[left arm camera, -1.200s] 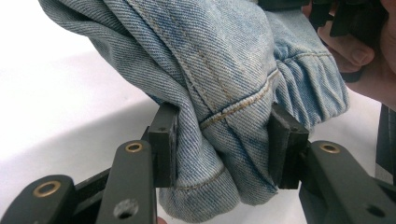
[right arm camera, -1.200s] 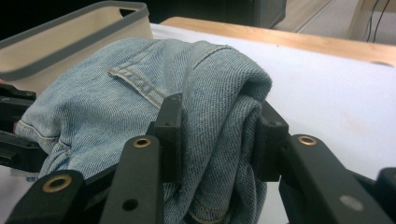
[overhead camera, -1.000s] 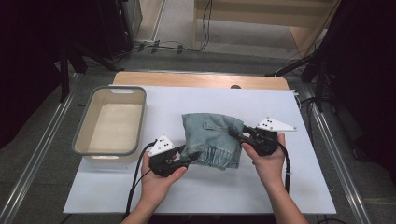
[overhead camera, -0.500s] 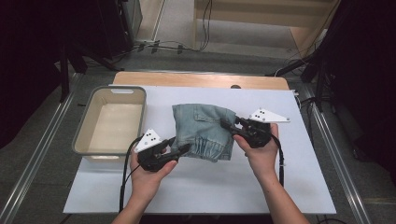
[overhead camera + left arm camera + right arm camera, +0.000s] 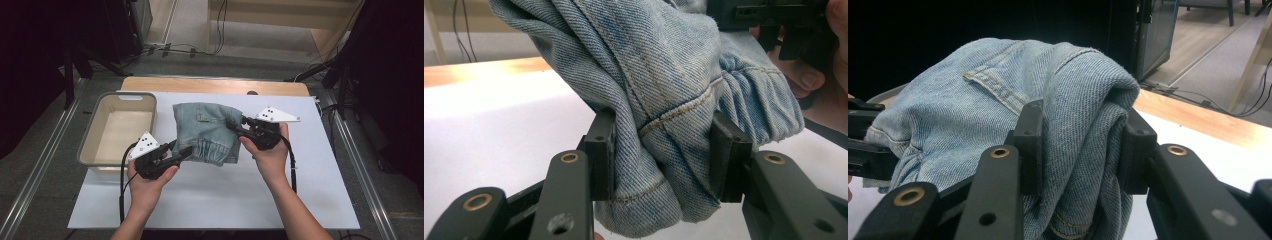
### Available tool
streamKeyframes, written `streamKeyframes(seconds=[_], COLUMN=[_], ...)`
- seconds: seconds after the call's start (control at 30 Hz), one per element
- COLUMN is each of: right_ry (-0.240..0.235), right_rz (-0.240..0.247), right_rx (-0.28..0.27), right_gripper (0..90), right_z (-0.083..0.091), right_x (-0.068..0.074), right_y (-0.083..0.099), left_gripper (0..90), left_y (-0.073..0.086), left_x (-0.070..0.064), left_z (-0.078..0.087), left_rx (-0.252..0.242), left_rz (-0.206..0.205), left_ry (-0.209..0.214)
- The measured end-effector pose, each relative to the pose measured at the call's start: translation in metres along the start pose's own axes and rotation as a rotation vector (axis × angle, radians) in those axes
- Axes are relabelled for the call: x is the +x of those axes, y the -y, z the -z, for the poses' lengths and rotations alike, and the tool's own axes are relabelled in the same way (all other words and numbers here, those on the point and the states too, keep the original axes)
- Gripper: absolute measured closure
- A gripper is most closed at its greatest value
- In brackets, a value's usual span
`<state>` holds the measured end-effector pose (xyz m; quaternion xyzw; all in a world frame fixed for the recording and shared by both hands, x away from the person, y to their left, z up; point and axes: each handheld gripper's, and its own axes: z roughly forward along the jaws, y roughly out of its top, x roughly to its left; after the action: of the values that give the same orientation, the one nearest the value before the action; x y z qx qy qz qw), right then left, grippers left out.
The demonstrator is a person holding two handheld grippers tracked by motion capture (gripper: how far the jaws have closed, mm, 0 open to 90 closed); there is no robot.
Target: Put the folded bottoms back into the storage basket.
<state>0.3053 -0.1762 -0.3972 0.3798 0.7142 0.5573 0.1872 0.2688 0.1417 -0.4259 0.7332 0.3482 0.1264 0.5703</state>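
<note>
On the table, the folded jeans sit between the left gripper at their near left corner and the right gripper at their right edge, with the bin just left of them.

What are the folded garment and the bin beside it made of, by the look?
Folded garment: denim, light-blue faded wash; twill weave and tan topstitched seams are clear in both gripper views, with a gathered hem. Both grippers clamp it.
Bin: probably moulded plastic, smooth matte beige with a greyer rim and rounded corners; the high view leaves that open.
</note>
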Motion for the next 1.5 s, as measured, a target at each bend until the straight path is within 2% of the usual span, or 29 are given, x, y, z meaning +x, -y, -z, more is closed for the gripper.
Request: streamKeyframes(seconds=[0.57, 1.03, 1.3, 1.5], right_ry=[-0.037, -0.057, -0.068, -0.079], right_rz=[0.032, 0.053, 0.041, 0.062], right_rx=[-0.022, -0.032, -0.03, -0.036], right_gripper=[59.9, 59.9, 59.9, 59.9], right_z=[-0.024, -0.043, -0.055, -0.065], right_x=[0.013, 0.022, 0.028, 0.034], right_y=[-0.021, -0.035, -0.039, -0.045], left_gripper=[53.4, 53.9, 54.1, 54.3], left_y=[-0.008, -0.014, -0.015, -0.016], left_x=[0.018, 0.032, 0.041, 0.049], left_z=[0.019, 0.034, 0.042, 0.05], left_rx=[-0.047, -0.075, -0.08, -0.093], left_rz=[0.008, 0.019, 0.02, 0.028], left_ry=[-0.055, -0.077, -0.093, -0.106])
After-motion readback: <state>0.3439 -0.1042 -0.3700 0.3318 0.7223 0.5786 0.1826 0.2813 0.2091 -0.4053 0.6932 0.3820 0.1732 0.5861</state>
